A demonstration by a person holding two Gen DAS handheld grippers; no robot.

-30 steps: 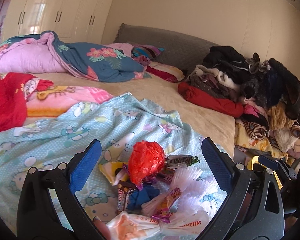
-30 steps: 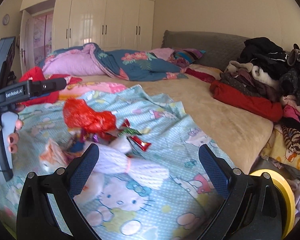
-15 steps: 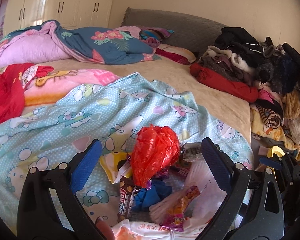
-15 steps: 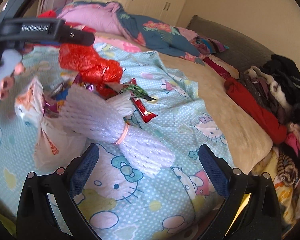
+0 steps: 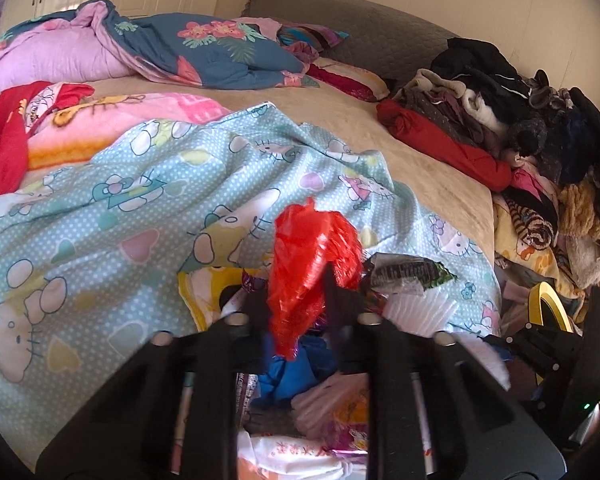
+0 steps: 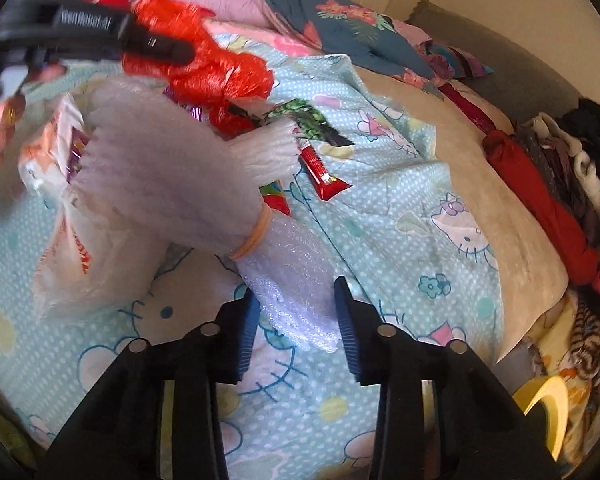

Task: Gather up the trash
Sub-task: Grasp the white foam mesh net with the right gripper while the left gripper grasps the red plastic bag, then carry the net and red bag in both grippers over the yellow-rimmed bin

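A pile of trash lies on the Hello Kitty blanket [image 5: 140,208]. My left gripper [image 5: 296,300] is shut on a crumpled red plastic bag [image 5: 312,252], which also shows in the right wrist view [image 6: 204,60]. My right gripper [image 6: 296,312] is shut on the end of a white foam-net bundle [image 6: 172,168] tied with a rubber band. Around them lie a red snack wrapper [image 6: 320,168], a green wrapper [image 5: 408,272], a blue wrapper [image 5: 292,376] and a white plastic bag [image 6: 72,240].
A heap of clothes [image 5: 520,120] lies along the right edge of the bed. Folded quilts [image 5: 160,48] lie at the far end. A yellow bin rim [image 6: 544,408] shows below the bed's right side. A red garment [image 5: 0,144] lies at far left.
Both grippers were open and have closed: the left on the red bag, the right on the foam-net bundle. Both moved in closer to the pile.
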